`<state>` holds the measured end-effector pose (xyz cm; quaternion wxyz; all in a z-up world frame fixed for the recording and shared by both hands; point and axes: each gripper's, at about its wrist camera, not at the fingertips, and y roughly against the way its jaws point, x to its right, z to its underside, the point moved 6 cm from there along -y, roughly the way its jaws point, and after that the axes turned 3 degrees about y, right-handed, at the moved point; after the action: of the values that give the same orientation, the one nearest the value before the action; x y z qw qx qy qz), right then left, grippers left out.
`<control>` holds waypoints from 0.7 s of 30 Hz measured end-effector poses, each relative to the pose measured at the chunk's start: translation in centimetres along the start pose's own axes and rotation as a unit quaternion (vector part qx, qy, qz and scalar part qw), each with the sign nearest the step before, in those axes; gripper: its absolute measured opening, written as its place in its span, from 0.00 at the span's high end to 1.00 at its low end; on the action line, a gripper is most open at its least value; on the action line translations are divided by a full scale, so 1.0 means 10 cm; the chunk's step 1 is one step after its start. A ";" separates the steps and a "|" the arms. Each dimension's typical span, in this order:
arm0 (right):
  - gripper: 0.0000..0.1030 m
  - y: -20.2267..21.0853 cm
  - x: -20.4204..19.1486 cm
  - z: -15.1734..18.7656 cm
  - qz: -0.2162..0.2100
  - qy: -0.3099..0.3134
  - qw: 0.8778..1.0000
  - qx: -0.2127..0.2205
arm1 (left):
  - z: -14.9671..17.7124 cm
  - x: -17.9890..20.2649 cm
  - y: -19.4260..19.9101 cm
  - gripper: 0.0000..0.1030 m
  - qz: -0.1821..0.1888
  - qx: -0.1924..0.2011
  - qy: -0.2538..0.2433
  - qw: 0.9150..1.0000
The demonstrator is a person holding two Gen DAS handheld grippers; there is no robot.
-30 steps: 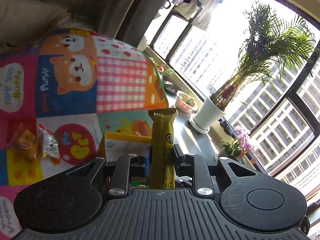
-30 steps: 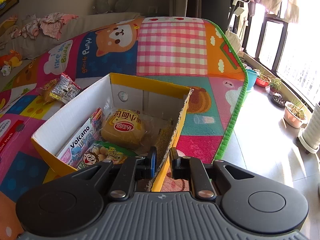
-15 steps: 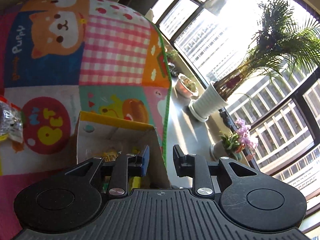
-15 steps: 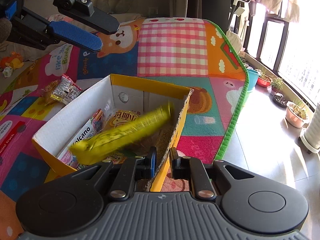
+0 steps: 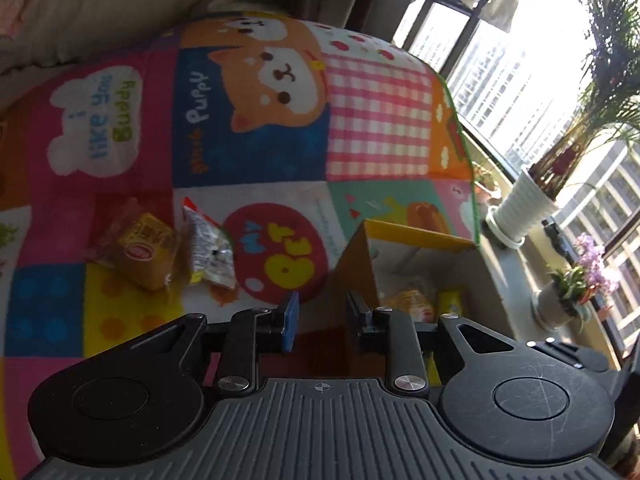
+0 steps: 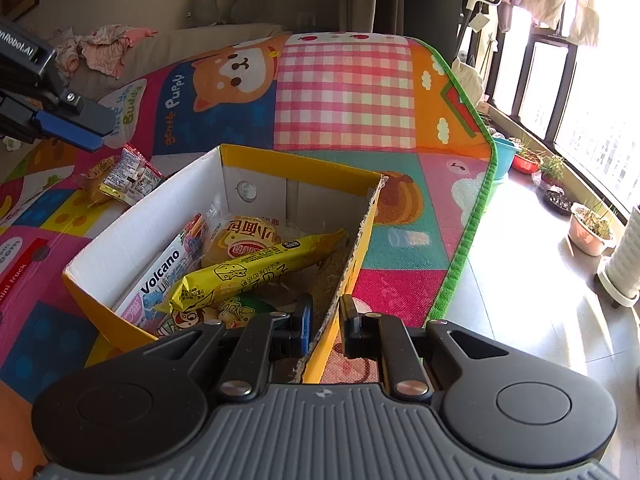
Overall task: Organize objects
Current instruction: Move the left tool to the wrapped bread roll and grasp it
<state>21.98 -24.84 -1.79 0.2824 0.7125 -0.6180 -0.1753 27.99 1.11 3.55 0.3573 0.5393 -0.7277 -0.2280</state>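
Note:
A yellow cardboard box sits on the play mat and also shows in the left wrist view. Inside lie a long yellow snack bar, a small bread pack, a Volcano packet and a cartoon snack bag. My right gripper is shut on the box's right wall. My left gripper is open and empty above the mat, left of the box; its fingers show in the right wrist view. Two loose snacks lie on the mat: a bread pack and a silver packet.
The colourful play mat ends at a green edge; bare floor tiles, plant pots and a white planter stand by the window. A beige cushion with clothes lies behind the mat.
My left gripper opened and dropped the yellow snack bar, which now lies in the box. The left gripper then moved away left over the mat. The right gripper kept hold of the box wall.

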 end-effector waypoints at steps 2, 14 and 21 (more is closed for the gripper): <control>0.87 0.00 0.00 0.00 0.001 0.002 1.000 -0.001 | 0.09 -0.17 0.03 0.73 -0.074 0.010 -0.060 0.995; 0.87 0.00 -0.04 -0.03 0.011 0.015 1.000 -0.009 | 0.33 -0.50 0.00 0.73 -0.099 -0.018 -0.081 0.992; 0.87 0.00 -0.05 -0.03 0.015 0.019 1.000 -0.012 | 0.57 -0.58 -0.27 0.73 -0.077 -0.065 -0.068 0.993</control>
<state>22.07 -24.31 -1.59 0.3053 0.7026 -0.6212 -0.1653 26.29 5.44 -3.62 0.3231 0.5526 -0.6902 -0.3375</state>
